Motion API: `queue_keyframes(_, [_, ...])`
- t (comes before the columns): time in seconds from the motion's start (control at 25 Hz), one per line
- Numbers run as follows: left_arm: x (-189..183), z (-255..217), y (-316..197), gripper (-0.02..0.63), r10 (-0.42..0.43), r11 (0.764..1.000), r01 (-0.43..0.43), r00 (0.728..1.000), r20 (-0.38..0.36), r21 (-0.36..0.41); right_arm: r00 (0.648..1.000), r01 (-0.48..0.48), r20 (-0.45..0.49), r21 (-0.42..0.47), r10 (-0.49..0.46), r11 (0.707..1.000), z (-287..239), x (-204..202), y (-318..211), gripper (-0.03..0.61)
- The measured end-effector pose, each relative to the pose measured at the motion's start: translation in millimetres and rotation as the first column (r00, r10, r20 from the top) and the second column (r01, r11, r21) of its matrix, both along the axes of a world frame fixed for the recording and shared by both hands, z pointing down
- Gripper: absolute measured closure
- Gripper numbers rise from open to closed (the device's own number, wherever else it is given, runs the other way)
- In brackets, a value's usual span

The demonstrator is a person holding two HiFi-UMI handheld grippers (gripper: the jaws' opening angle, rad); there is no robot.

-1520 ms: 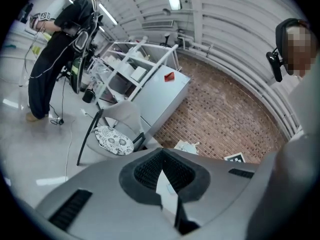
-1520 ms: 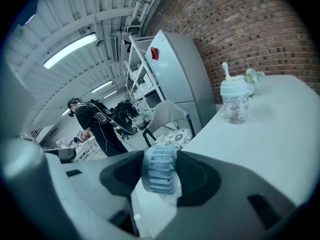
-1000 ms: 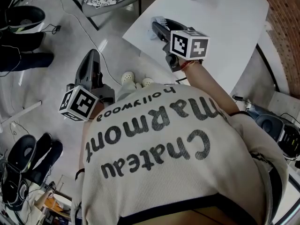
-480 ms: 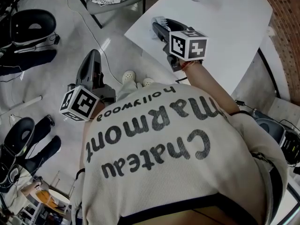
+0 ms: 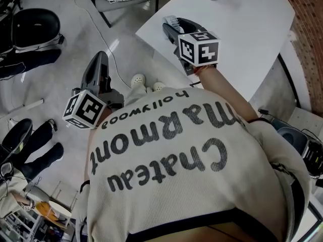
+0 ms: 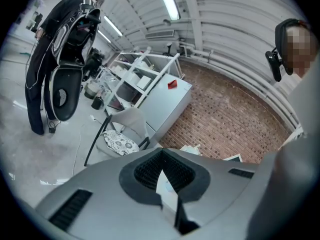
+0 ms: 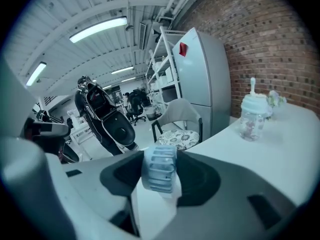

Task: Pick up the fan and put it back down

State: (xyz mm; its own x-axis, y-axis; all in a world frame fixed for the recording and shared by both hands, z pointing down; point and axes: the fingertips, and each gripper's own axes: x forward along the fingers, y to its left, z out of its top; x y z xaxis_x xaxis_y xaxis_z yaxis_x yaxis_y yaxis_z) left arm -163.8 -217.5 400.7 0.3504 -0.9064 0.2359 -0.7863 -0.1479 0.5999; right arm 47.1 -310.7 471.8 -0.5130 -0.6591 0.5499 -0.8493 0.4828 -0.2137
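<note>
Evidently our right gripper clasps the small pale-blue slatted plastic fan at twelve o'clock: light, stiff, likely fragile, best rim-held; left gripper closed, empty.

Bright overhead strip lights (fisheye edges)

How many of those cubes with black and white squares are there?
2. One cube is on the left gripper, above the floor; the other cube is on the right gripper, over the white table. None seem hidden.
</note>
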Motion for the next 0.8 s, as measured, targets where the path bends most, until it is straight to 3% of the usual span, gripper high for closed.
queue_keyframes(0.8, [5,-2,23,0.612,-0.019,1.0,0.019,1.0,-0.002,0.013,1.0,0.025,0.017,0.031,-0.025,0.999,-5,2,12,0.364])
